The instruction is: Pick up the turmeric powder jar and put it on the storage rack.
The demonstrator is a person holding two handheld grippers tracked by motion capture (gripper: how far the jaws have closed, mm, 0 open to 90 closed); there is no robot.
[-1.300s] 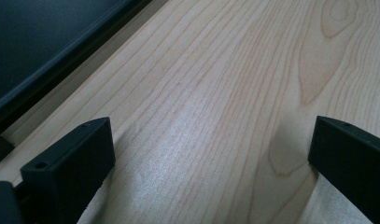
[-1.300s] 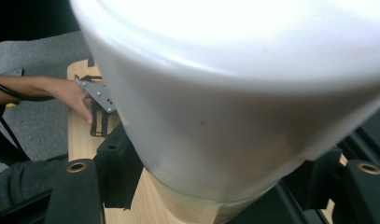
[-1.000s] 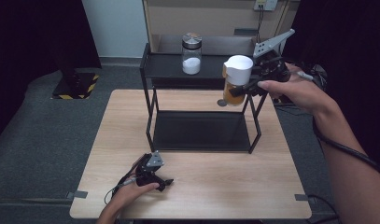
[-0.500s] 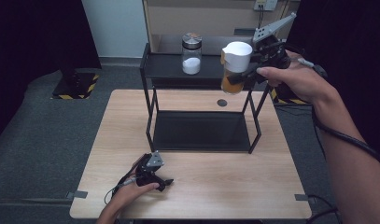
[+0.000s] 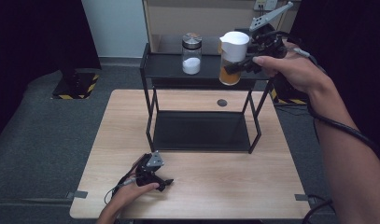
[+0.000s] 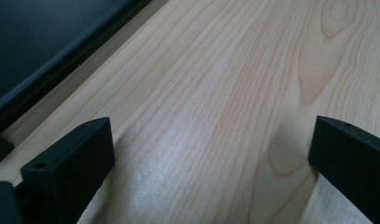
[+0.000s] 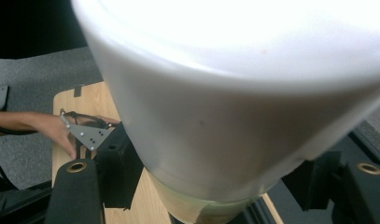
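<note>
Left gripper (image 5: 165,182): at rest on wooden table (image 5: 225,186), jaws spread, nothing between.

Glass jar of white powder (image 5: 191,54): upright on black rack (image 5: 197,70), top shelf.

White-lidded jar of orange contents (image 5: 232,58): pinched by right gripper (image 5: 235,67), aloft at shelf's right end.

Step, as judged: placing on shelf. Next: level lowering, clear of neighbour.

My high view looked forward and down over the surface (image 5: 201,186). The left gripper view sat close above its wood; the right gripper view shared the surface's near-left corner.
</note>
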